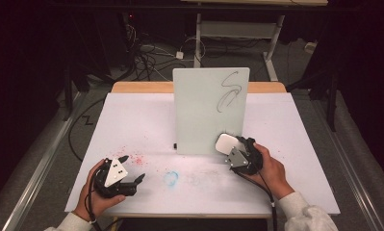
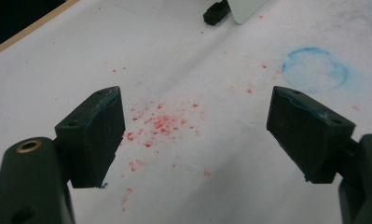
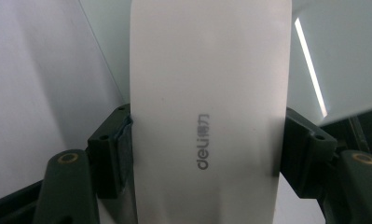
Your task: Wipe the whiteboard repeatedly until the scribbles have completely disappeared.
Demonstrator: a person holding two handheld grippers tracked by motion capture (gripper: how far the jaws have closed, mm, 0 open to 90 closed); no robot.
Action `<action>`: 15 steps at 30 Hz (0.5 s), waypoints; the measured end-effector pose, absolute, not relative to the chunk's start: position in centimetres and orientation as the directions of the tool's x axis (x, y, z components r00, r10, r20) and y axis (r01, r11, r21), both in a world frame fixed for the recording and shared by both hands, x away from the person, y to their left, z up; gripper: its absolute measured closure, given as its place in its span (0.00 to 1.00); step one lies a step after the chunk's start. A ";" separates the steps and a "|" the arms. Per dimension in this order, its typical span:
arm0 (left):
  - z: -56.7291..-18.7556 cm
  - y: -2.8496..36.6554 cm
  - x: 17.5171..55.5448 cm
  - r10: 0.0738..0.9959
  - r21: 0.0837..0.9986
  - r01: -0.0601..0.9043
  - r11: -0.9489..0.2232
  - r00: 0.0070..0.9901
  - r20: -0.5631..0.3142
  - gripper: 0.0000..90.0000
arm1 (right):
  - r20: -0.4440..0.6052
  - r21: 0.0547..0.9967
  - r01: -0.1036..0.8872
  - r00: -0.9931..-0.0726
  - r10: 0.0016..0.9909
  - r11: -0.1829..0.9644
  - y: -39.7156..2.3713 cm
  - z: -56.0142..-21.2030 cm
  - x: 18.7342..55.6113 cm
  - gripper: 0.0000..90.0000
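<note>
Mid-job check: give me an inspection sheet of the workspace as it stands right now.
Surface: white table cover, smeared with red specks and a blue ring.
Job's things: upright whiteboard bearing a dark scribble; white eraser marked deli.
Clutter: small black piece by the board's base.
Grippers: left gripper open above the specks; right gripper clamped on the eraser, at the board's lower right.
Cables: tangle on the floor behind the table.
Surroundings: dark room, desk frame behind.
</note>
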State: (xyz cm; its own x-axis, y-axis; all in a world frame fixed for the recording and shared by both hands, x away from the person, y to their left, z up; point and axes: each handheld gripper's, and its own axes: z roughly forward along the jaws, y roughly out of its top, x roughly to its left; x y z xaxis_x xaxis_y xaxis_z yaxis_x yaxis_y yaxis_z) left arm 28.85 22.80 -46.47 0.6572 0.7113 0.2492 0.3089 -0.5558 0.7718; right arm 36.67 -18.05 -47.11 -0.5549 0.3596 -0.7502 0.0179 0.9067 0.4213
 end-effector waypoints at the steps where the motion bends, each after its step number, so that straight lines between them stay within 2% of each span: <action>1: -46.5 22.8 28.9 0.712 0.772 0.309 -0.555 0.657 0.249 0.21 | -0.753 0.411 0.023 -0.554 0.354 0.911 -18.3 -47.1 36.7 0.34; 8: -46.5 22.5 29.0 0.706 0.769 0.307 -0.561 0.663 0.251 0.21 | -0.776 0.393 0.026 -0.527 0.347 0.919 -18.6 -47.4 36.5 0.34; 15: -46.5 22.3 29.2 0.703 0.770 0.304 -0.561 0.666 0.249 0.21 | -0.840 0.278 -0.052 -0.497 0.217 0.959 -16.5 -48.3 36.2 0.34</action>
State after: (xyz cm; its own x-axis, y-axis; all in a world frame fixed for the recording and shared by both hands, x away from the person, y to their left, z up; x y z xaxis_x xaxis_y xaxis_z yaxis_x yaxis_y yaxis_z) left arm 29.23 22.33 -46.53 0.6663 0.7030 0.2488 0.3043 -0.5609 0.7699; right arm 36.23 -16.54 -48.28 -0.4967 0.2167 -0.8404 -0.0516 0.9592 0.2778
